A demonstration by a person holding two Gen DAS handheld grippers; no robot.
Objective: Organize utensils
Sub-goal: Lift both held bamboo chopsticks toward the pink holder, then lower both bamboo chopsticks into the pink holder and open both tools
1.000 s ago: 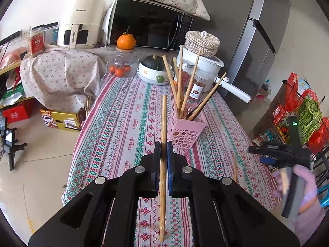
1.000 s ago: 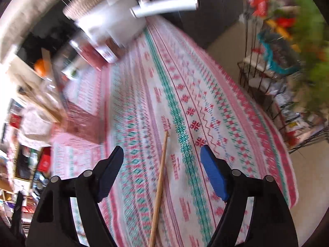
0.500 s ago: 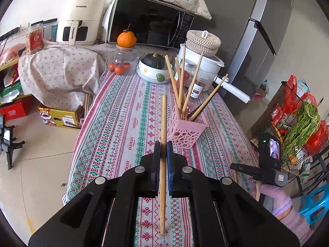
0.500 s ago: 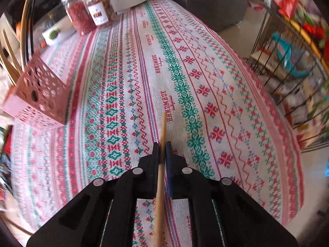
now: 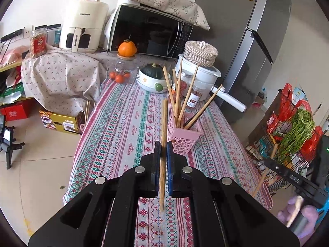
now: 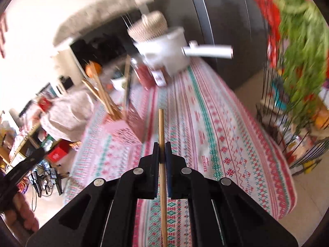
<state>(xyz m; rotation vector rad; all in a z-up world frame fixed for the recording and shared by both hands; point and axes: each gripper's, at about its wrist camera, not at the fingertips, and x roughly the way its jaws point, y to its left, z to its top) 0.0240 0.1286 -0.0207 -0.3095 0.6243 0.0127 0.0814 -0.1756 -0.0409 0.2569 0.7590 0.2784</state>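
Left wrist view: left tongs (image 5: 163,151) clamped on a wooden chopstick (image 5: 163,135), held over the patterned desk (image 5: 123,127), just short of the pink holder (image 5: 184,139) with several chopsticks standing in it. Right wrist view, blurred: right tongs (image 6: 162,151) clamped on a second chopstick (image 6: 161,127), above the desk, the holder to its left.

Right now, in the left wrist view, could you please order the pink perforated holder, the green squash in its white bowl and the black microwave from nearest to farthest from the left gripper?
1. Pink perforated holder, just ahead of the left gripper, slightly right.
2. Green squash in its white bowl, mid-table.
3. Black microwave, at the back.
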